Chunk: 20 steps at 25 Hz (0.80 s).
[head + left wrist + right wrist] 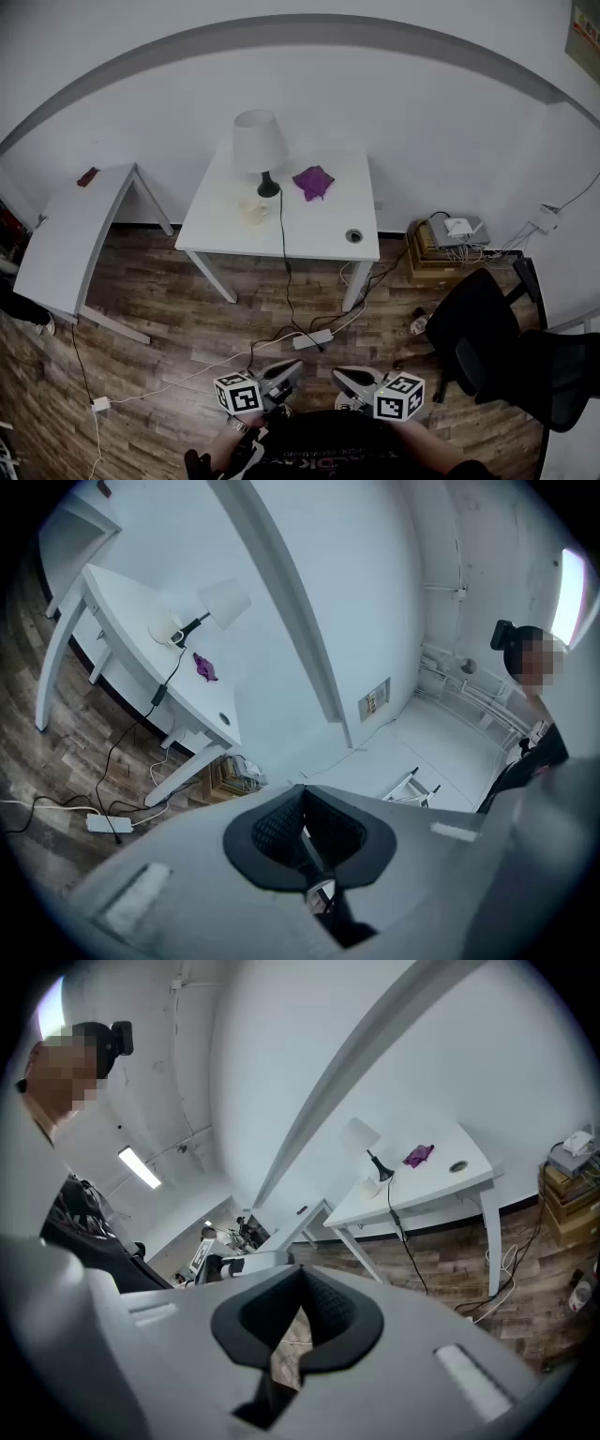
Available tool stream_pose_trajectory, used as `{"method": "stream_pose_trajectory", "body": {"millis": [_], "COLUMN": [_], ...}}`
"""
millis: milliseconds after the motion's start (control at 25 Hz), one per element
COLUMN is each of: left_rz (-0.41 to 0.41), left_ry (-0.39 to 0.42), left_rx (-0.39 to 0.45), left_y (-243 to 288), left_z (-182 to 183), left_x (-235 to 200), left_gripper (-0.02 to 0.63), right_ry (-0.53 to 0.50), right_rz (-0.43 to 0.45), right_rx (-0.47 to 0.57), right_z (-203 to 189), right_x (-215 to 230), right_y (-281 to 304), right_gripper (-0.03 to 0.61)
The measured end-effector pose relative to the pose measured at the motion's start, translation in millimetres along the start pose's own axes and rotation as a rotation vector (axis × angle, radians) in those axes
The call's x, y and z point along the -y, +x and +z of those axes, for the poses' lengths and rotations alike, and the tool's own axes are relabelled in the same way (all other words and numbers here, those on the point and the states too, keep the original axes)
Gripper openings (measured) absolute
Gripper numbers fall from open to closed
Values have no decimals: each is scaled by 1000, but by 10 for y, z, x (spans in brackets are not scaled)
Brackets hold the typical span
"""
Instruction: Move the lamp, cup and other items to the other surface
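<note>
sitting beside lamp (260, 150) — cup (253, 210), contents unclear

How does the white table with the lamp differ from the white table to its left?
The lamp table carries a lamp, a cup and a purple cloth; the left table bears only a small red thing at its far end. The lamp table has a round cable hole; the left table shows none. Both are white with slim legs.
</note>
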<state>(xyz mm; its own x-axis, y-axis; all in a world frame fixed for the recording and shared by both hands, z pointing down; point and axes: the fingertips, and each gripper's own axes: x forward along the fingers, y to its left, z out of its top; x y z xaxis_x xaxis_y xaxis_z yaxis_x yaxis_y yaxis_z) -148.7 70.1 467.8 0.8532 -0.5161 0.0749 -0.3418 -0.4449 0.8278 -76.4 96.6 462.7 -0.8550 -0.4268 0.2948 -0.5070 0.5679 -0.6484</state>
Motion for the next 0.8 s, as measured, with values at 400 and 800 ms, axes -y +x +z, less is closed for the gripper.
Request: {"method": "stream_pose_trajectory", "body": {"millis": [400,800], "left_rz": [-1,13], "left_ry": [-2,-9], "left_rx": [-8,-8], "left_y": [25,-16], "left_z": [-9,-15], "left_x": [-28,-20], "left_gripper": [-3,-3], "right_ry": [8,26], "right_rz": [-9,9], "right_rx": [2,24], "right_z": [-11,32], "right_x": [48,62], "right_y": [14,8], "right_gripper": [3,3]}}
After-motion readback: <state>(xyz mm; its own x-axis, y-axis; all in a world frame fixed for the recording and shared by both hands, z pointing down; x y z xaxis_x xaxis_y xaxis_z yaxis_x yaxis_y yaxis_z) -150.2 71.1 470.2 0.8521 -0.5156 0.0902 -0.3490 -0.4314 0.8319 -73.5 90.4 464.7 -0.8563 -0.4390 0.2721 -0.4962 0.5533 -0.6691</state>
